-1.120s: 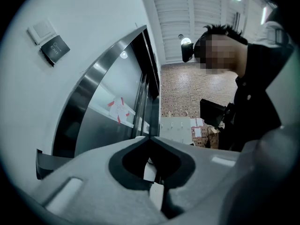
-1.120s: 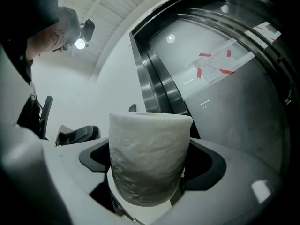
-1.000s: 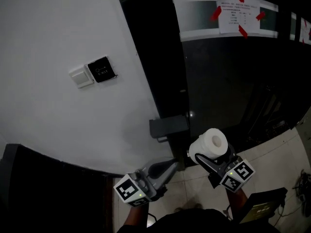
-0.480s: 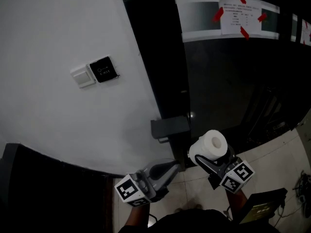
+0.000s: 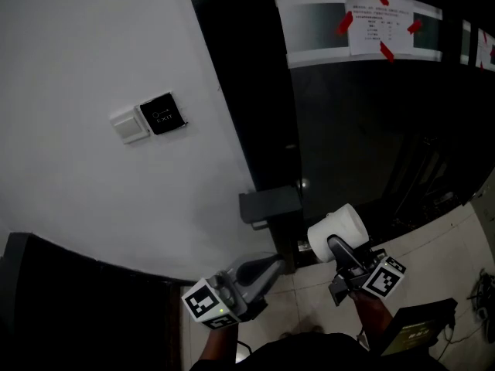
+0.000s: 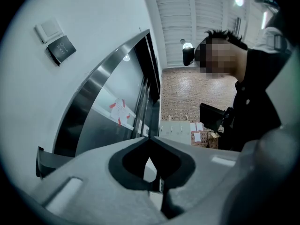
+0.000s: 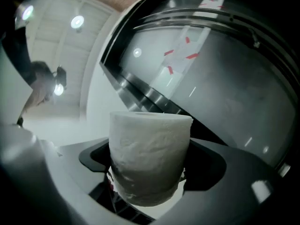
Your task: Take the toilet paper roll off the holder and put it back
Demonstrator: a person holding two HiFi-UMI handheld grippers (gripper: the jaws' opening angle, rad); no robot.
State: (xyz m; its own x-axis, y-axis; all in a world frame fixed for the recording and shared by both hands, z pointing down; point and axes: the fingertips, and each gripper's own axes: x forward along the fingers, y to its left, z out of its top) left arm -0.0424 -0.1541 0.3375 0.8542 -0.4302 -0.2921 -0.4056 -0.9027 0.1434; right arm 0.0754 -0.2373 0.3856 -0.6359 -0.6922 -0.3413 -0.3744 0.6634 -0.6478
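Since a second ago the right hand-held gripper has twisted, so the hollow end of the white, soft, dimpled toilet paper roll no longer faces up. Its jaws pinch the roll, near the dark grey boxy wall holder. Removal looks done; rehanging remains. The left hand-held gripper is pressed together, empty.

A plain white wall carrying a white switch plate and a black square panel meets a dark glass partition, where a white paper notice is fixed with red tape strips above a pale tiled floor.
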